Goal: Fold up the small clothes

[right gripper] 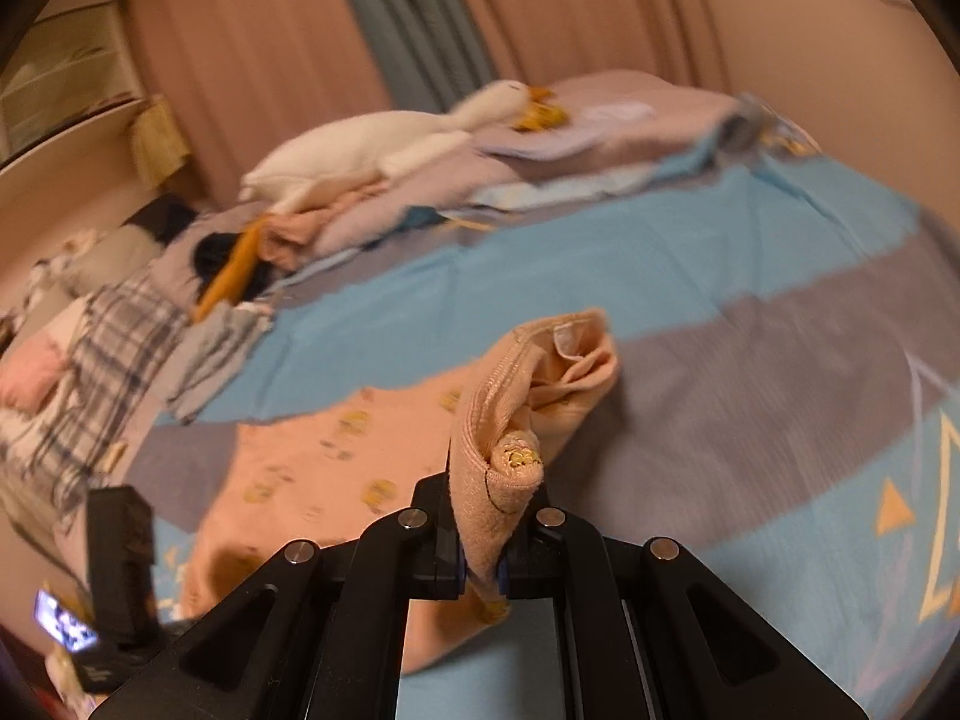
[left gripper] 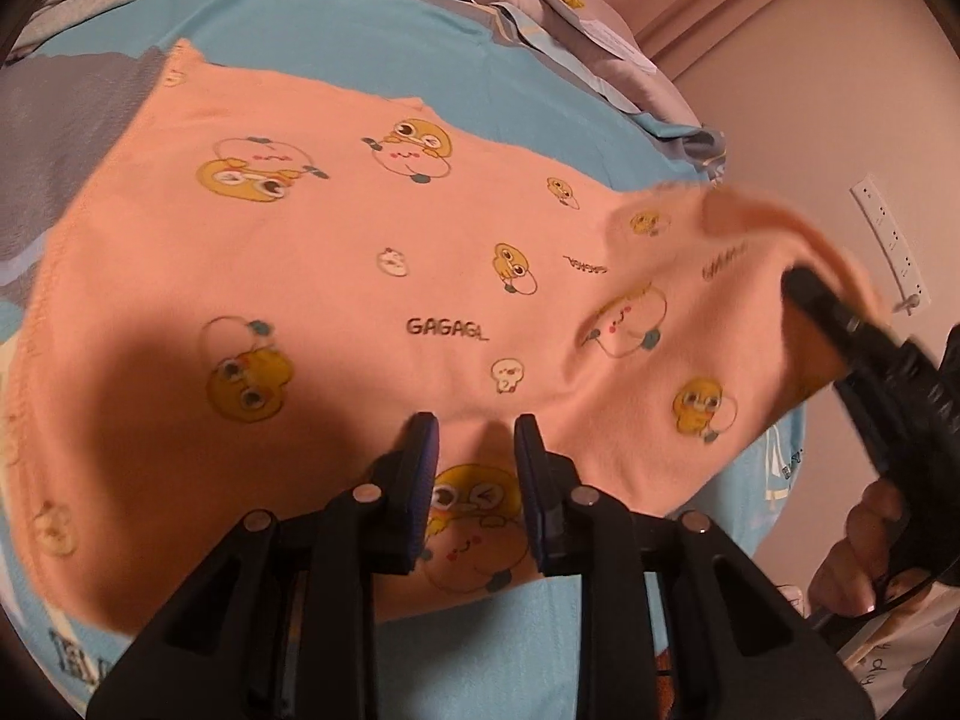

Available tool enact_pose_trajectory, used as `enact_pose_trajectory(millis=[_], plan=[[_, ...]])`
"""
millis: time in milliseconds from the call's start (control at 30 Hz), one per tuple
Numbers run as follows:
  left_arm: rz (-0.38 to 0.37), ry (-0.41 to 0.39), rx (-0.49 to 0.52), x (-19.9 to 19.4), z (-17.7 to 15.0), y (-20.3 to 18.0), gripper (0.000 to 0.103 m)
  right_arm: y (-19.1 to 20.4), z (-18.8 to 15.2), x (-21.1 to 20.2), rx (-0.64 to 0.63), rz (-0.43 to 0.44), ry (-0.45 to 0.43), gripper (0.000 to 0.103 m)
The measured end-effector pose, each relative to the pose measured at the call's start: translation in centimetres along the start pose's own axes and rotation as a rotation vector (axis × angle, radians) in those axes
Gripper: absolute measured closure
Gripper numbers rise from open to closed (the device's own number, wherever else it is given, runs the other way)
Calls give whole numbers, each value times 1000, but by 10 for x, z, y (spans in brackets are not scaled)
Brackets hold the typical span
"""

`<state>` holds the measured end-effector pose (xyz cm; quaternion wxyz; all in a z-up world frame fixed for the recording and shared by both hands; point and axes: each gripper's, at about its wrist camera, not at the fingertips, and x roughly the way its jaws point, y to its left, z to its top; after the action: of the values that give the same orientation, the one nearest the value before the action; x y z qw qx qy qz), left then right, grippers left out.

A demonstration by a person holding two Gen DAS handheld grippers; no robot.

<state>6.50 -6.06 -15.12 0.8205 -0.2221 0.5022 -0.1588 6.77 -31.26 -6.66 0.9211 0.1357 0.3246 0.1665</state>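
Note:
A small peach garment (left gripper: pixel 336 276) printed with yellow ducks and the word GAGAGA lies spread on the blue and grey bed sheet (left gripper: pixel 336 24). My left gripper (left gripper: pixel 476 429) is open just above the garment's near edge, holding nothing. My right gripper (right gripper: pixel 485 546) is shut on a bunched cuff of the peach garment (right gripper: pixel 510 420) and holds it lifted off the bed. In the left wrist view the right gripper (left gripper: pixel 807 285) shows at the right, with the garment's end raised over it.
A white plush goose (right gripper: pixel 384 141) and folded pink and grey bedding (right gripper: pixel 600 120) lie at the head of the bed. Plaid clothes (right gripper: pixel 102 348) are heaped at the left. A wall (left gripper: pixel 828 120) with a power strip (left gripper: pixel 891 240) borders the bed.

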Motion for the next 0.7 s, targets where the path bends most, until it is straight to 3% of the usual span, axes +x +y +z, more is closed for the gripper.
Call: enact_pose_trajectory(millis=[267, 333, 400, 567, 700], plan=[[116, -113, -78, -56, 0, 31, 70, 62, 5, 8, -184, 108, 5, 96], [111, -130, -104, -66, 0, 42, 70, 76, 0, 14, -222, 136, 25, 96], [86, -136, -140, -76, -1, 53, 70, 88, -6, 23, -253, 156, 50, 96], [199, -204, -150, -96, -1, 64, 67, 107, -25, 52, -297, 182, 145, 96], [204, -211, -183, -104, -2, 78, 66, 114, -45, 73, -320, 171, 235, 96]])
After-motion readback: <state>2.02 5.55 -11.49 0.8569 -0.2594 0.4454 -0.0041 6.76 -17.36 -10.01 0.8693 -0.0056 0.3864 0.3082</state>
